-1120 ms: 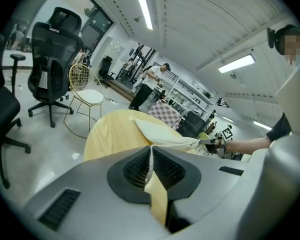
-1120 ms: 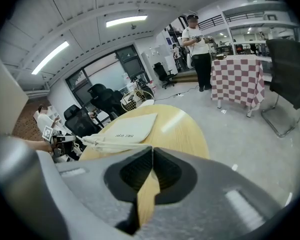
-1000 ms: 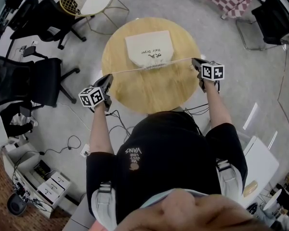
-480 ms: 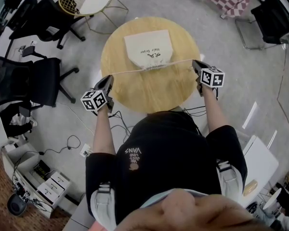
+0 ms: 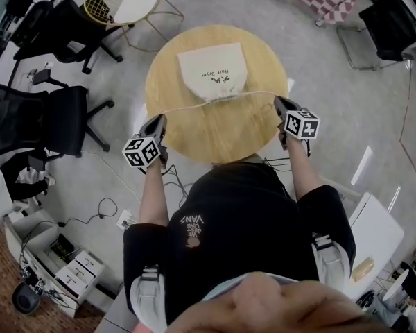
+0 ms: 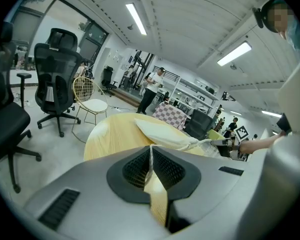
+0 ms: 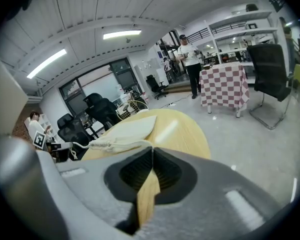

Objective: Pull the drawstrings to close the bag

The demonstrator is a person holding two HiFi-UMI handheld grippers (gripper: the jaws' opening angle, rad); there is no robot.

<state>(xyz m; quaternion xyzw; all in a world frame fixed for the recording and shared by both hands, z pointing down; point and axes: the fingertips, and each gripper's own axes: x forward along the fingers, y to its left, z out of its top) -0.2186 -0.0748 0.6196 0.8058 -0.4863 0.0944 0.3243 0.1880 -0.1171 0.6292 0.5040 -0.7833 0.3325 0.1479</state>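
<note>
Cream cloth drawstring bag (image 5: 213, 66) w/ dark print lies flat on the round pale-wood table (image 5: 215, 134), toward its far side. Its mouth faces the near edge and is already bunched into a tight gather, so I'd judge the closing mostly done. A thin white drawstring cord (image 5: 184, 106) runs out of the mouth both ways in a near-straight line, left to the left gripper (image 5: 157, 121) and right to the right gripper (image 5: 278, 102). Both grippers sit just off the table's rim, near-left and near-right, well apart w/ the bag between them. That makes sense: opposite pulls cinch the mouth w/o dragging the bag sideways. Left gripper view: jaws nearly together, pinching the cord, which shows as a pale line between the ribbed black pads. Right gripper view: jaws pressed together; the cord reaches their very tip and is prob. nipped there, tho it's too thin at that spot to be sure from this view alone. The head view shows it taut up to that tip, which backs a grip. Both grippers tilt down toward the tabletop, giving the cord a low line so the bag isn't lifted. Black office chairs (image 5: 38, 120) stand on the grey floor at left, clear of the work.
</note>
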